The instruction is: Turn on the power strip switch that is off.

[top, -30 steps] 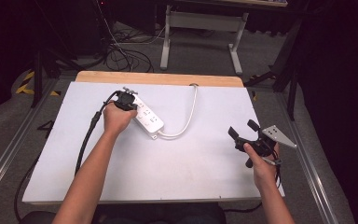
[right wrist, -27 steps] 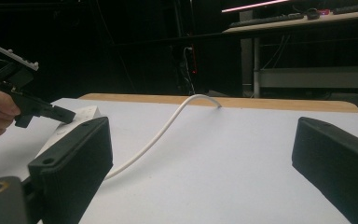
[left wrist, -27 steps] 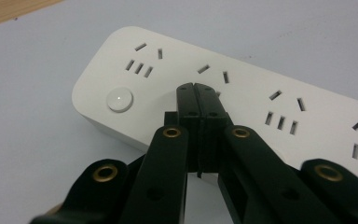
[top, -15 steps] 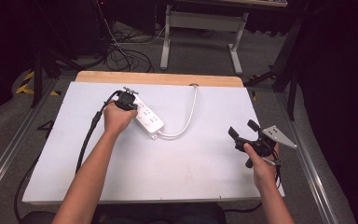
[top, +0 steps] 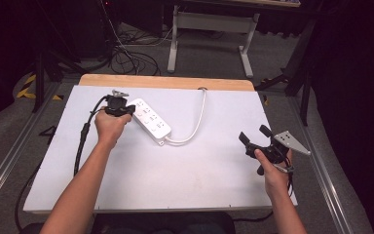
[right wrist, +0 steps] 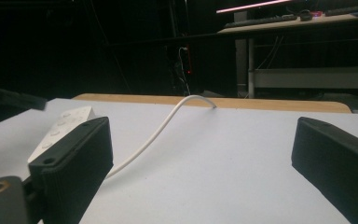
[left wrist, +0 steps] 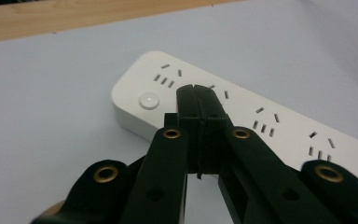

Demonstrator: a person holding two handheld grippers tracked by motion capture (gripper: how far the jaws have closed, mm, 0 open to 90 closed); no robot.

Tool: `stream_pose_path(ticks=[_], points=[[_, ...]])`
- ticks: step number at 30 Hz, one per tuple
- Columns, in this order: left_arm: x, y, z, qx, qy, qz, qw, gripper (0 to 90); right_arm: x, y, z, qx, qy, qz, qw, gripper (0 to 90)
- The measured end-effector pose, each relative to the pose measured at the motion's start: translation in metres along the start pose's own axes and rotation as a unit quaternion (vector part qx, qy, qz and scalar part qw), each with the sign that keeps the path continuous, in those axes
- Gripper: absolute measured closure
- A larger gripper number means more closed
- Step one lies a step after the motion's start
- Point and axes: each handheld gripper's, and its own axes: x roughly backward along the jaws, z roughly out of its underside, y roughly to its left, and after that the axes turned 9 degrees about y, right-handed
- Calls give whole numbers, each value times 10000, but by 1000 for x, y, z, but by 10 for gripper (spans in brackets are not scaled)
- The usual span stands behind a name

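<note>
Figure: high view with both gripper views. Over the last second almost nothing changes: your left gripper (top: pixel 118 105) stays at the far-left end of the white power strip (top: pixel 149 122), and your right gripper (top: pixel 259 139) stays parked near the right edge of the table (top: pixel 185 195), well apart from the strip. You may read this stillness as a held press rather than a travel phase; the step at the switch end looks to be in hand and not yet released.

In the left gripper view your jaws are pressed fully together, nothing between them, their joined tip over the strip's top face just beside the round button (left wrist: pixel 148 101); whether the tip touches the casing cannot be told. In the right gripper view your jaws stand wide apart and empty.

The strip lies flat on the table's left-centre. Its long axis runs diagonally, from far-left to near-right in the high view. The button end points away from you and to the left; the opposite end points toward the table's middle, where the white cord (top: pixel 197 122) leaves it and curves back to the far edge.
</note>
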Motion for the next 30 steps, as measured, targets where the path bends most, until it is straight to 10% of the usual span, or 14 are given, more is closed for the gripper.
stream_pose_path(ticks=[9,20,30], points=[[45,16,27,140,-805,7,9967,900,-5,0,0,72,84,28,9999,59],[76,10,64,-61,-1652,-59,9862,809,-5,3,0,100,96,20,9999,60],[96,4,78,122,-1796,-516,9823,388,-5,5,-1,104,66,-25,9999,59]])
